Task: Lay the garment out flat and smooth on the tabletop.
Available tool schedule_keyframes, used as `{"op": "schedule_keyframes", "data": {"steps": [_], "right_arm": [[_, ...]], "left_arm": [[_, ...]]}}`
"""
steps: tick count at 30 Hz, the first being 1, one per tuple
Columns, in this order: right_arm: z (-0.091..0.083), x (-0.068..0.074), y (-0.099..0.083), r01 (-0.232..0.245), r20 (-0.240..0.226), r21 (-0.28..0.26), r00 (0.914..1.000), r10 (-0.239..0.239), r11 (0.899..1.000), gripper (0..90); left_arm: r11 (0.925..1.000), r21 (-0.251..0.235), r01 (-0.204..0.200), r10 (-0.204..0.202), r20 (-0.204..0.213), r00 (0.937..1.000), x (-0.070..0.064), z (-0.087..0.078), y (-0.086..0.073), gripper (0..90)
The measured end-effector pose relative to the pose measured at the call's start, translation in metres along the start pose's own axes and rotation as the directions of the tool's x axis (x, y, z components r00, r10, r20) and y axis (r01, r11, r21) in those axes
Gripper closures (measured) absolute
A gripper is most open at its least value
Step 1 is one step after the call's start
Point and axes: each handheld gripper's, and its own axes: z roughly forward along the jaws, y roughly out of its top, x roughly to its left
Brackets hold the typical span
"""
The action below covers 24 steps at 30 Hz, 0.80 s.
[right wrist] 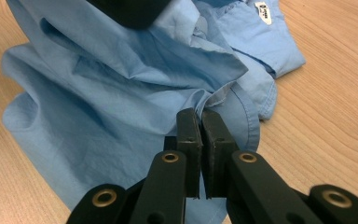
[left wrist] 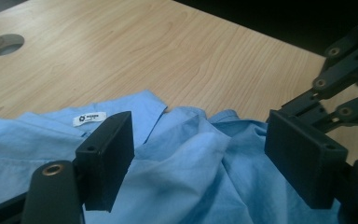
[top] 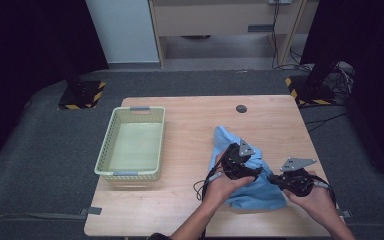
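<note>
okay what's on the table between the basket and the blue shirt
Nothing. In the high view, only bare wooden table lies between the basket and the blue shirt.

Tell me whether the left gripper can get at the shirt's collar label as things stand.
Probably yes. The left gripper hangs open over the blue shirt, and the white label lies uncovered just beyond its jaw.

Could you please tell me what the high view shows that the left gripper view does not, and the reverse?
High view alone: the pale green basket at the table's left side, both hands, and the right claw shut on the shirt's edge. Left gripper view alone: the white label at the shirt's collar and the left claw standing open over the cloth. Both: the blue shirt, the wooden table and its round hole.
</note>
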Motion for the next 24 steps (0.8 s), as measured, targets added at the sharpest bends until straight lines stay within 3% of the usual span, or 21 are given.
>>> {"op": "schedule_keyframes", "data": {"steps": [3, 6, 9, 10, 12, 13, 16, 20, 24], "right_arm": [[-0.001, 0.0, 0.0, 0.0, 0.001, -0.001, 1.0, 0.0, 1.0, 87.5], [-0.001, 0.0, 0.0, -0.001, 0.001, 0.001, 1.0, 0.001, 1.0, 87.5], [-0.001, 0.0, 0.0, -0.001, 0.003, -0.001, 1.0, 0.001, 1.0, 87.6], [-0.001, 0.0, 0.0, 0.0, 0.003, -0.002, 1.0, 0.0, 1.0, 87.7], [-0.002, 0.0, 0.0, 0.0, 0.003, -0.003, 1.0, 0.0, 1.0, 87.9], [-0.002, 0.0, 0.0, 0.0, 0.004, -0.002, 1.0, 0.0, 1.0, 88.1], [-0.002, -0.001, -0.001, 0.001, 0.007, 0.004, 1.0, -0.001, 1.0, 89.0], [-0.004, -0.004, -0.003, -0.006, 0.016, 0.014, 0.9999, 0.006, 1.0, 89.6], [-0.008, -0.009, -0.005, -0.023, 0.034, 0.02, 0.9992, 0.023, 1.0, 90.0]], "left_arm": [[0.9996, 0.027, -0.008, 0.008, -0.013, 0.9999, 0.001, 0.008, -0.002, 23.7], [0.9963, 0.073, -0.045, 0.047, -0.033, 0.9983, 0.001, 0.014, -0.004, 29.6], [0.9929, 0.101, -0.064, 0.069, -0.053, 0.9962, 0.001, 0.016, -0.007, 48.0], [0.9887, 0.129, -0.077, 0.086, -0.067, 0.994, 0.001, 0.017, -0.009, 48.0], [0.9853, 0.151, -0.079, 0.093, -0.089, 0.9917, 0.001, 0.018, -0.011, 62.4], [0.9845, 0.158, -0.075, 0.089, -0.08, 0.9928, 0.003, 0.017, -0.011, 71.0], [0.9861, 0.156, -0.058, 0.07, -0.078, 0.9944, 0.006, 0.012, -0.011, 85.8], [0.9917, 0.122, -0.039, 0.051, -0.096, 0.9941, 0.009, 0.0, -0.009, 87.1], [0.9956, 0.079, -0.05, 0.059, -0.115, 0.9916, 0.012, -0.02, -0.004, 87.2]]}}
